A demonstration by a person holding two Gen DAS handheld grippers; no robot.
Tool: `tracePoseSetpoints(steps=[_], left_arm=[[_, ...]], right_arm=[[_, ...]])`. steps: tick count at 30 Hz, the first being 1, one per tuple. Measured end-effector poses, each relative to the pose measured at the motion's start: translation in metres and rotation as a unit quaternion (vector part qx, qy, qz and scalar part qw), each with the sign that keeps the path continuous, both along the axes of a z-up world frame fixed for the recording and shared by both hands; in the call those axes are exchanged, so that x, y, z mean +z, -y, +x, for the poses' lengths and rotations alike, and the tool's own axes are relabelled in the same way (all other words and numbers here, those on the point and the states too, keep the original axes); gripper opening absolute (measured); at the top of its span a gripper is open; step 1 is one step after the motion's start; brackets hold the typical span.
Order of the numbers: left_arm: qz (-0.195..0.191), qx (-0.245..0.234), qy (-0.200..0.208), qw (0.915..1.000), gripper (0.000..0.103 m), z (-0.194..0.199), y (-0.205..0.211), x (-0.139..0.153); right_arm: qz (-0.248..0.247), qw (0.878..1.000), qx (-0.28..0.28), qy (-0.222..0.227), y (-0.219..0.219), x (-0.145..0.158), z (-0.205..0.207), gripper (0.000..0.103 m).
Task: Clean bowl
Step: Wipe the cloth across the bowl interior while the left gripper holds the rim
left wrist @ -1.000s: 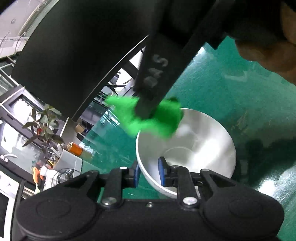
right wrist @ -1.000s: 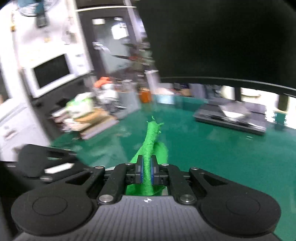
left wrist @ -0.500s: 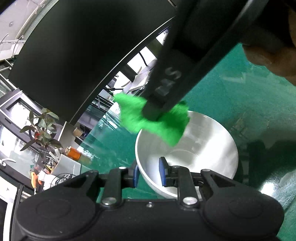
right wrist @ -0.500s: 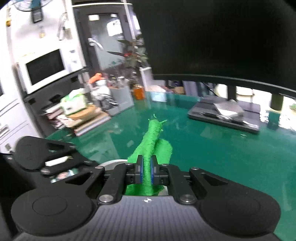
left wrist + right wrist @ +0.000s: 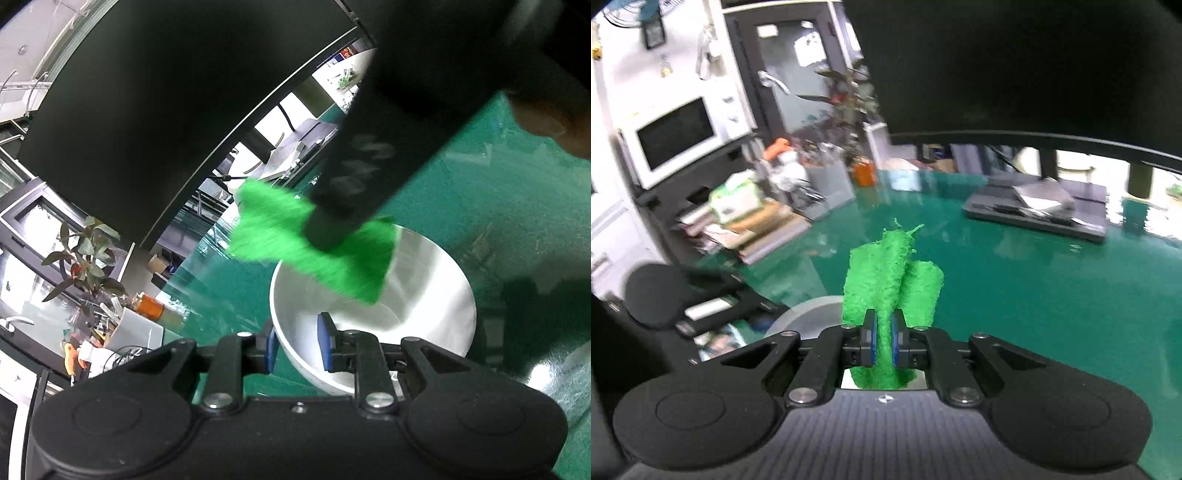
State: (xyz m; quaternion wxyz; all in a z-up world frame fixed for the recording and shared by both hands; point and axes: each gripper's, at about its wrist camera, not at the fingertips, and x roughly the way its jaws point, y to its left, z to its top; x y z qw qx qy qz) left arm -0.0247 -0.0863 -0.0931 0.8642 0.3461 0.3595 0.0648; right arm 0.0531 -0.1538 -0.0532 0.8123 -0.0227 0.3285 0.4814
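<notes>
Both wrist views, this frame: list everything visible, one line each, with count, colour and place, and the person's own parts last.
bowl: one, white, on the green table, rim between the left gripper's pads
cloth: one, bright green, pinched in the right gripper, over the bowl's far rim
table: one, glossy dark green
monitor: one, black, at the table's back
microwave: one, white, on a shelf at left
potted plant: one, dark-leaved, by the window
orange jar: one, at the table's far edge
laptop: one, grey, under the monitor
left gripper: black, blue pads, shut on the bowl
right gripper: black, shut on the cloth
hand: one, top right of the left view
</notes>
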Motion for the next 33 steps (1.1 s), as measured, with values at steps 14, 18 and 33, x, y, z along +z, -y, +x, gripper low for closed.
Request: tracePoseSetpoints(steps=[14,18,33], left_arm=[[-0.009,0.017,-0.001,0.9998,0.021,-0.002,0.008,0.003],[0.005,0.008,0.002,1.0000,0.021,-0.007,0.012,0.001],[0.017,-0.002,0.006,0.9998,0.021,-0.011,0.011,-0.003]], right_arm=[[0.015,0.999,-0.022,-0.044,0.007,0.001,0.005,0.007],[0.027,0.999,-0.007,-0.038,-0.001,0.008,0.003,0.007],[0.025,0.997,-0.042,-0.061,0.006,0.001,0.014,0.008]])
